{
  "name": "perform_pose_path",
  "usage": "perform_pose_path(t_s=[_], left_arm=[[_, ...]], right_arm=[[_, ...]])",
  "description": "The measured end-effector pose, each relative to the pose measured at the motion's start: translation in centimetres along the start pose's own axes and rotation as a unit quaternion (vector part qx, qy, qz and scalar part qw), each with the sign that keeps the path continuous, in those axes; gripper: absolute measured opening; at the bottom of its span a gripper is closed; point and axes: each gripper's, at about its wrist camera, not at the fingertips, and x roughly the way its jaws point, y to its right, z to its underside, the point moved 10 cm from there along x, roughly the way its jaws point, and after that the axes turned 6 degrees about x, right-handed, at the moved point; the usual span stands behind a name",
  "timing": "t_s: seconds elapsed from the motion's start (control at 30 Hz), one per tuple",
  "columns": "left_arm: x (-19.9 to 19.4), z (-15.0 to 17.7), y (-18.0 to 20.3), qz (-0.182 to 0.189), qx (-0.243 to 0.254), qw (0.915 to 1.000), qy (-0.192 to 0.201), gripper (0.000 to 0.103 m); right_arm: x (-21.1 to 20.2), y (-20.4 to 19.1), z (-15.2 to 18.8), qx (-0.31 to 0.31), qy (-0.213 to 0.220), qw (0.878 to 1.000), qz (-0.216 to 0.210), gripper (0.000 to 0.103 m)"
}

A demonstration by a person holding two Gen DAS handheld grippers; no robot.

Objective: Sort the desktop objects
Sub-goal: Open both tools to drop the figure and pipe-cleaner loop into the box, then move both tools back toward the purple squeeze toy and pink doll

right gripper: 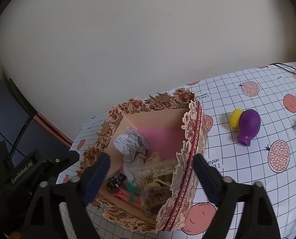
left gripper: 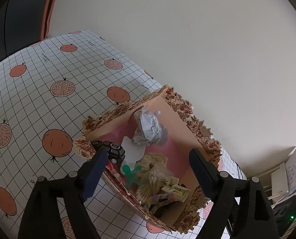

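While both grippers hang above the floral box (right gripper: 189, 159), the left gripper (left gripper: 146, 169) at lower centre of its view stands spread wide, holding nothing. Inside the box lie a black toy car (left gripper: 113, 151), crumpled paper (left gripper: 148, 127) and a green figure (left gripper: 131, 174). Lower centre in its own view, the right gripper (right gripper: 151, 176) gapes empty too. At right, a purple vase (right gripper: 249, 126) lies on the desk (right gripper: 247, 169).

Floral paper box (right gripper: 189, 139) holding the sorted odds and ends
Inside lie a crumpled white paper ball (right gripper: 128, 142), a black toy car (right gripper: 116, 179), a green star-shaped figure (right gripper: 132, 188) and a pile of cream plastic pieces (right gripper: 158, 174); on the tablecloth to its right, well apart, a purple bulb-shaped toy (right gripper: 249, 126) lies tipped against a yellow cap (right gripper: 236, 117)
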Motion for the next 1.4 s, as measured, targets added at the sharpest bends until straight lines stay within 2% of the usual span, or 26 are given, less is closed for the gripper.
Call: perform_pose_path(t_s=[0.17,0.3,0.6,0.87,1.17,1.4], left_arm=[[0.1,0.1,0.0,-0.010,0.002,1.0000,-0.002,0.089],[0.1,0.1,-0.2,-0.018,0.003,0.9998,0.000,0.100],[0.1,0.2,0.2,-0.018,0.007,0.9998,0.005,0.103],[-0.7,-0.2,0.7,-0.038,0.007,0.9985,0.038,0.103],[-1.9,-0.2,4.7,-0.013,0.044,0.9958,0.080,0.103],[-2.1,0.6,8.6,0.010,0.073,0.9932,0.090,0.103]], right_arm=[[0.0,0.4,-0.2,0.007,0.001,1.000,0.001,0.098],[0.1,0.8,-0.2,0.013,-0.001,1.000,0.002,0.102],[-0.1,2.1,-0.7,0.032,0.002,0.999,0.010,0.103],[-0.5,2.8,-1.0,0.035,0.002,0.999,0.011,0.103],[-2.6,4.8,-2.8,0.037,0.028,0.999,0.022,0.103],[-5.6,8.6,-5.0,0.028,0.066,0.995,0.067,0.103]])
